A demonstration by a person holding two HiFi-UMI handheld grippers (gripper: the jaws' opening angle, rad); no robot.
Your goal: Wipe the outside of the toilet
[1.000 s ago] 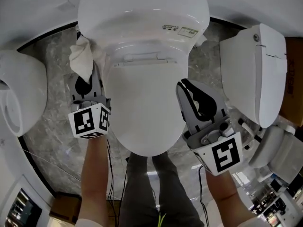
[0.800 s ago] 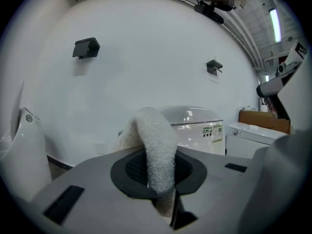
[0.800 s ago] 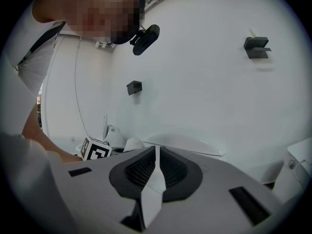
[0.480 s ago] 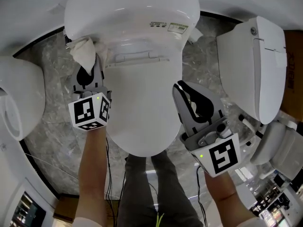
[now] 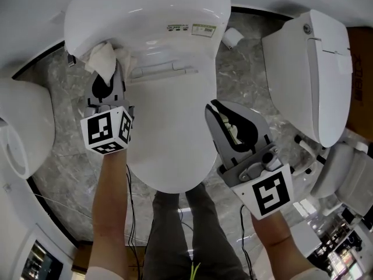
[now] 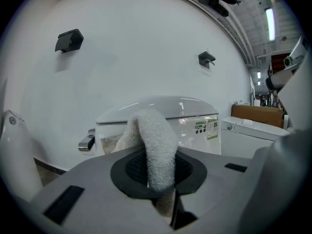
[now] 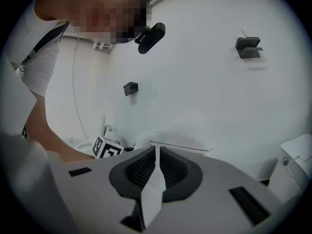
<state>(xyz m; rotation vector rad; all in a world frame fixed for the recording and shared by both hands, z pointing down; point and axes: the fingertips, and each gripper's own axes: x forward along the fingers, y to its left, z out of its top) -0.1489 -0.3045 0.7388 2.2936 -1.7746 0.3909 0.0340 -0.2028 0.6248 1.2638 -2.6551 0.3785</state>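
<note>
Grey marble floor [image 5: 239, 74], plain white wall [image 6: 146, 48]

the toilet [image 5: 169, 115] sits in the middle, its tank [image 5: 145, 10] at the far end. the left gripper [image 5: 108, 77] is at the toilet's left side, with a cloth [image 5: 100, 60] pinched in its jaws and touching the tank's near left corner. the right gripper [image 5: 220, 114], jaws together, is over the lid's right edge. a second toilet [image 5: 303, 74] stands to the right.

white cloth [image 6: 155, 150] between jaws
</note>
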